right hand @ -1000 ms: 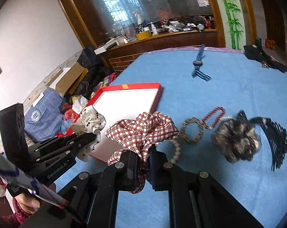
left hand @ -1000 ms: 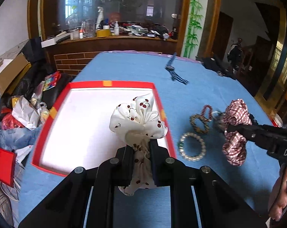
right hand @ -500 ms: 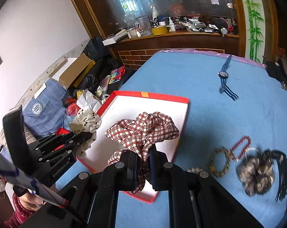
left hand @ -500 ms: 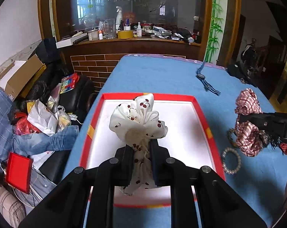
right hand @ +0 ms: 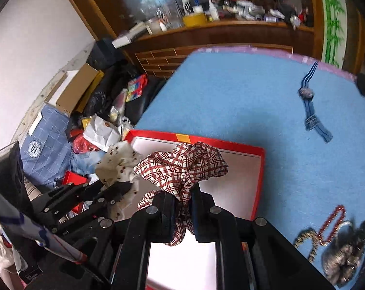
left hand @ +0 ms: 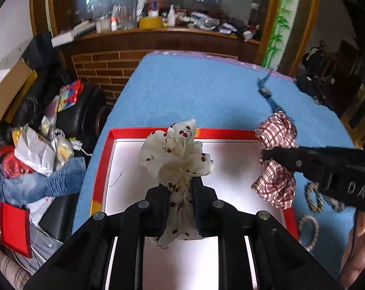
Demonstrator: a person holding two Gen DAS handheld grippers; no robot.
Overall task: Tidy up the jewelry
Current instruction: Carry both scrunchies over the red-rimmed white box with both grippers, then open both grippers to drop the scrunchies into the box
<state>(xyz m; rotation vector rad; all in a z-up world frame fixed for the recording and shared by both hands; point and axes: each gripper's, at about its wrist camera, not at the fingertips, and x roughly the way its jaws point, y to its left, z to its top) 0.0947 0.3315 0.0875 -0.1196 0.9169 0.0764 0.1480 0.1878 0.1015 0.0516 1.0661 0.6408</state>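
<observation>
My left gripper [left hand: 180, 193] is shut on a white scrunchie with red cherries [left hand: 176, 154], held above the white floor of a red-rimmed tray [left hand: 124, 159]. My right gripper [right hand: 183, 205] is shut on a red-and-white plaid scrunchie [right hand: 185, 166], held over the same tray [right hand: 240, 166] further right. In the left wrist view the plaid scrunchie [left hand: 276, 169] hangs from the right gripper's black fingers [left hand: 279, 154] over the tray's right side. In the right wrist view the cherry scrunchie [right hand: 117, 164] shows at the left in the left gripper's fingers [right hand: 105, 191].
On the blue tablecloth [right hand: 230, 96] right of the tray lie a pearl bracelet [left hand: 308, 227], a gold bead bracelet [right hand: 305, 241], a red bead bracelet [right hand: 332, 222], a dark furry scrunchie [right hand: 339, 261] and a blue-strapped watch [right hand: 310, 106]. Bags and boxes crowd the floor [left hand: 37, 149] left of the table.
Both grippers have carried their scrunchies leftward, from the loose jewelry to above the tray. Each grip has stayed shut on its scrunchie.
</observation>
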